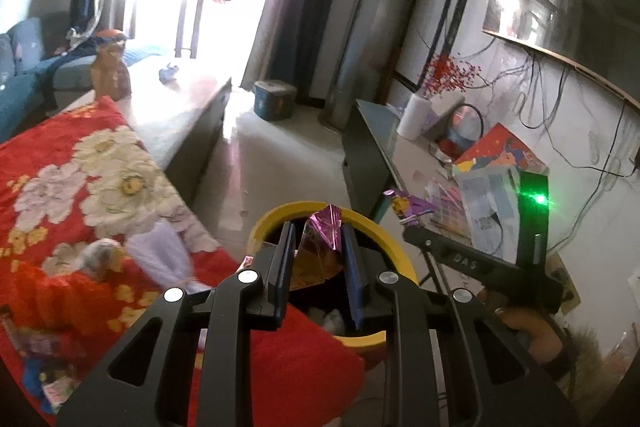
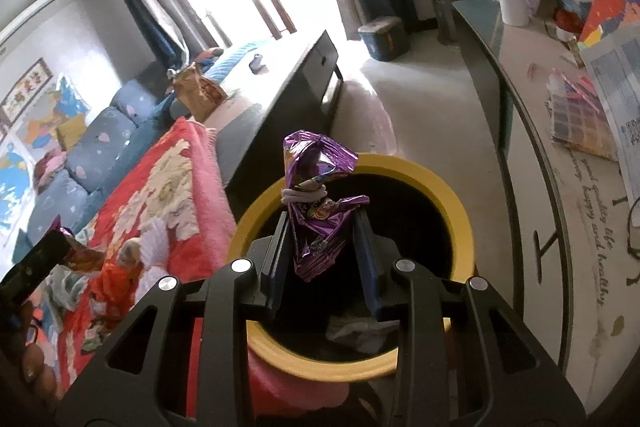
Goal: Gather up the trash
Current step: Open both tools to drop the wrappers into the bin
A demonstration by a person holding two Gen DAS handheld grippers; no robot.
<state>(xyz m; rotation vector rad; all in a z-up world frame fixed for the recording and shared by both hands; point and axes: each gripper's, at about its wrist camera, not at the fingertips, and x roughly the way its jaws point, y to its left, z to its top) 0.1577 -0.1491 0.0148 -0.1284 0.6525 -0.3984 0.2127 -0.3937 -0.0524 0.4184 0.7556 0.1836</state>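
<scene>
Two wrappers over yellow bin (image 2: pixel 460 195): left gripper (image 1: pixel 318 259) clamps pink-gold wrapper (image 1: pixel 320 247), right gripper (image 2: pixel 322 247) pinches purple wrapper (image 2: pixel 316 203). Release w/ both centred over opening, clear of rim.

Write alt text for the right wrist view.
The right tongs hold a crumpled purple foil wrapper above the open yellow-rimmed trash bin. A red floral blanket lies to the left, a cluttered table to the right.
</scene>
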